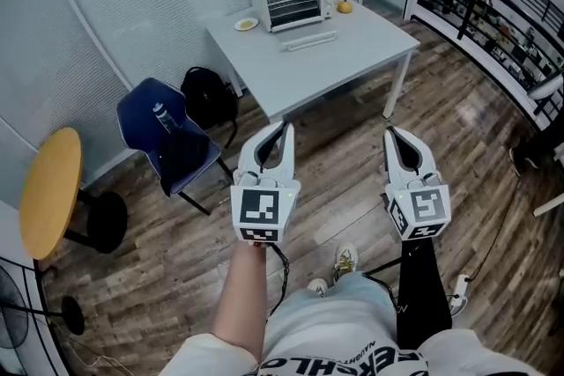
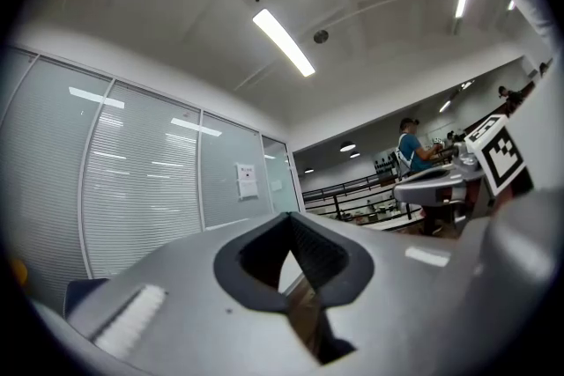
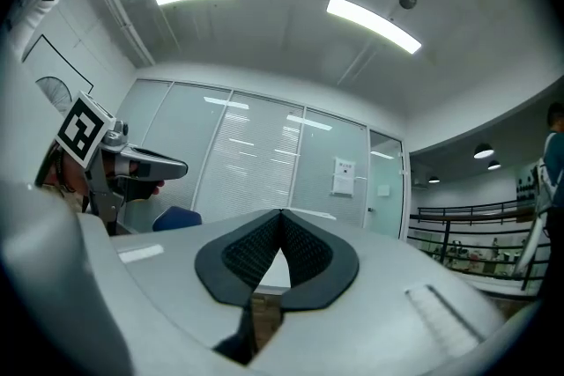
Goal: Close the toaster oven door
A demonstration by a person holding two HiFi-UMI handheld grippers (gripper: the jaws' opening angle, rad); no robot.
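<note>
head view: my left gripper (image 1: pixel 282 129) and right gripper (image 1: pixel 390 133) held over the wood floor (image 1: pixel 159 260); toaster oven (image 1: pixel 293 0) far ahead at the back of the grey table (image 1: pixel 352 57), well apart from both | left gripper view: jaws pressed tip to tip, pinching nothing | right gripper view: jaws together too, pinching nothing

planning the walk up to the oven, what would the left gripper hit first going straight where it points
The left gripper would likely meet the white table at its near corner first, beyond wood floor; depth is unclear.
</note>
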